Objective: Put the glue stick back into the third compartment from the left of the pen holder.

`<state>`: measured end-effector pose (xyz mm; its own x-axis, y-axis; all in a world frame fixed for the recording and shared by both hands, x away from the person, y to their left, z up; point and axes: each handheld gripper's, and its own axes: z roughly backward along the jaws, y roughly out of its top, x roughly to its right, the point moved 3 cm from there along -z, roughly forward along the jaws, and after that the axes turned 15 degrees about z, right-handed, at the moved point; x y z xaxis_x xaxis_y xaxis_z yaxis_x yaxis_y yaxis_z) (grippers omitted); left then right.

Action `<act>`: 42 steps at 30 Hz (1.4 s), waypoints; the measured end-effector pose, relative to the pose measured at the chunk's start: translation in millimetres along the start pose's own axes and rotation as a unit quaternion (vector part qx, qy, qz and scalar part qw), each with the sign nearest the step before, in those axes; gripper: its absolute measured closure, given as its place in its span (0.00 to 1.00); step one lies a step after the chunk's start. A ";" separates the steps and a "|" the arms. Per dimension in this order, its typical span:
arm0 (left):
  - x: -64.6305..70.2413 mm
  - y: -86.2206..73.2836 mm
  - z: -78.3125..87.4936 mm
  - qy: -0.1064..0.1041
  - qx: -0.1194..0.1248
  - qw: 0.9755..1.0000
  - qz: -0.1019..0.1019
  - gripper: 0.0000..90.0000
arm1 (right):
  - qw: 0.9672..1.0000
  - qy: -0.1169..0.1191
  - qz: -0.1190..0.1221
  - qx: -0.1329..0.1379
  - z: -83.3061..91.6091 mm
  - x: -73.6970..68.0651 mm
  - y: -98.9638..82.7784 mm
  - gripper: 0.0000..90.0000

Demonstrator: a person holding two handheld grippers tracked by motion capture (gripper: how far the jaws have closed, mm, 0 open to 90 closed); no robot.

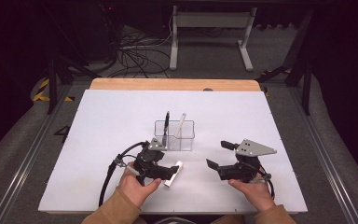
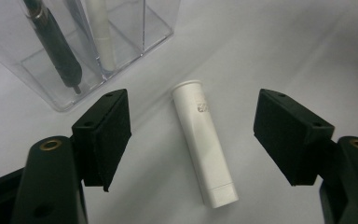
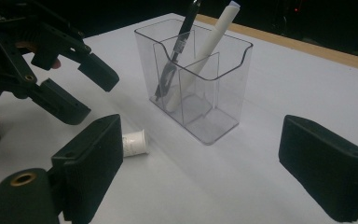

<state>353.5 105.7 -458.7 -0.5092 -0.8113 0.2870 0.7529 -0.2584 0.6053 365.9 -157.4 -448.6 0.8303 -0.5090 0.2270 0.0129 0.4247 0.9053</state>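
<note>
A short white capped tube [image 1: 174, 173] [image 2: 205, 144] lies flat on the white tabletop [image 1: 107, 121]. My left gripper [image 1: 167, 171] [image 2: 193, 116] is lowered over it, open, one jaw on each side and a clear gap between each pad and the tube. In the right gripper view the tube [image 3: 134, 143] peeks out beside the left gripper [image 3: 91, 95]. A clear divided holder [image 1: 186, 137] [image 3: 214, 107] stands just beyond, holding a black pen [image 1: 166, 123] [image 3: 179, 46] and a white pen [image 1: 180, 123] [image 3: 209, 42]. My right gripper [image 1: 218, 155] [image 3: 205, 140] stands open to the right with nothing between its jaws.
The wooden table edge [image 1: 172, 84] runs along the far side. Beyond it, cables [image 1: 135, 58] and a white stand frame [image 1: 209, 28] are on the floor. Bare white surface stretches to the left of the holder and behind it.
</note>
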 end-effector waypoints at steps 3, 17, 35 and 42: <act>1.4 -0.4 -4.9 0.002 -0.008 1.000 0.006 0.34 | 1.000 0.001 0.000 0.000 -0.2 0.1 -0.4 0.16; 7.6 -5.4 -21.6 0.013 -0.077 0.997 0.002 0.41 | 1.000 0.003 -0.001 -0.002 -1.1 -0.1 -1.0 0.15; 12.1 -9.3 -37.9 0.062 -0.119 0.991 -0.016 0.52 | 1.000 0.008 0.002 -0.011 -5.2 -2.3 -3.0 0.15; 12.8 -7.4 -43.2 0.074 -0.118 0.990 -0.013 0.56 | 1.000 0.011 0.005 -0.013 -6.5 -3.3 -3.3 0.15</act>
<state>359.5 74.6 -491.6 -0.4765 -0.8663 0.1503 0.8252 -0.3816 0.4165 366.8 -152.2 -454.7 0.8427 -0.4875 0.2283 0.0186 0.4502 0.8927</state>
